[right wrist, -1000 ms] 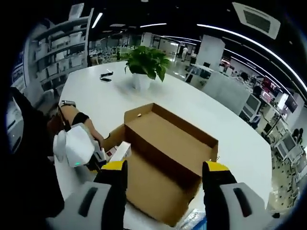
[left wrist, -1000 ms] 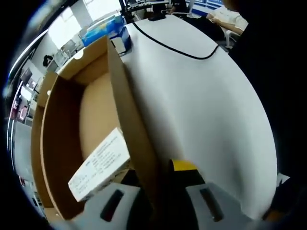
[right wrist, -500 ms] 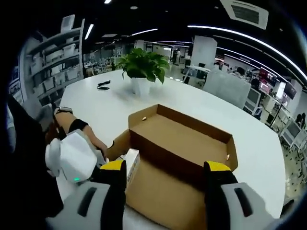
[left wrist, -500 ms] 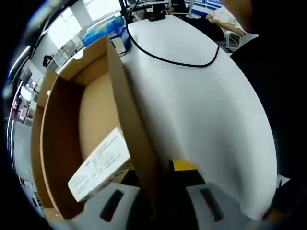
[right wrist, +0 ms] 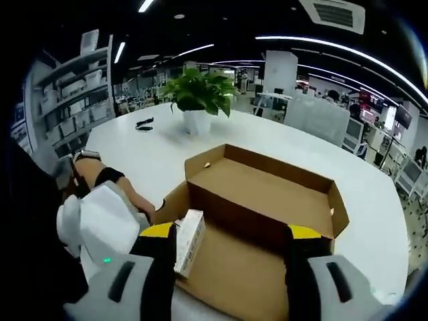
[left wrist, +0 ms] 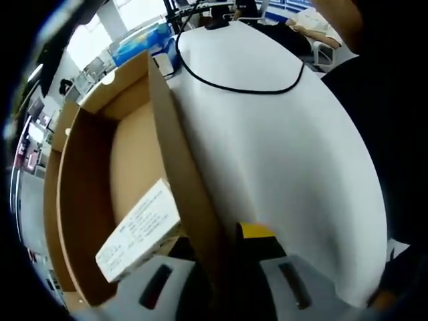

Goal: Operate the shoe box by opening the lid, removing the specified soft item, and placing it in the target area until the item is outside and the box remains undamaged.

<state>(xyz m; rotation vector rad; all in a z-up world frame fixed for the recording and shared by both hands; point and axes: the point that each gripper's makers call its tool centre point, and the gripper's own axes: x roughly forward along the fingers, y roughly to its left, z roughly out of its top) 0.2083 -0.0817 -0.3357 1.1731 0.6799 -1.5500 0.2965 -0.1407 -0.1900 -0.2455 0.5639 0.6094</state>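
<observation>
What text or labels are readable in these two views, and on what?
White label on the cardboard shoe box wall, left gripper view: printed lines, too blurred to read.
The same label in the right gripper view: too small to read.
Blue packs behind the box: no print legible.

I see a plain brown cardboard box on a white bench. A white carton with small dark print leans inside it. My grippers are grey with yellow tips. A black cable crosses the bench; far off, a green plant in a white pot.
</observation>
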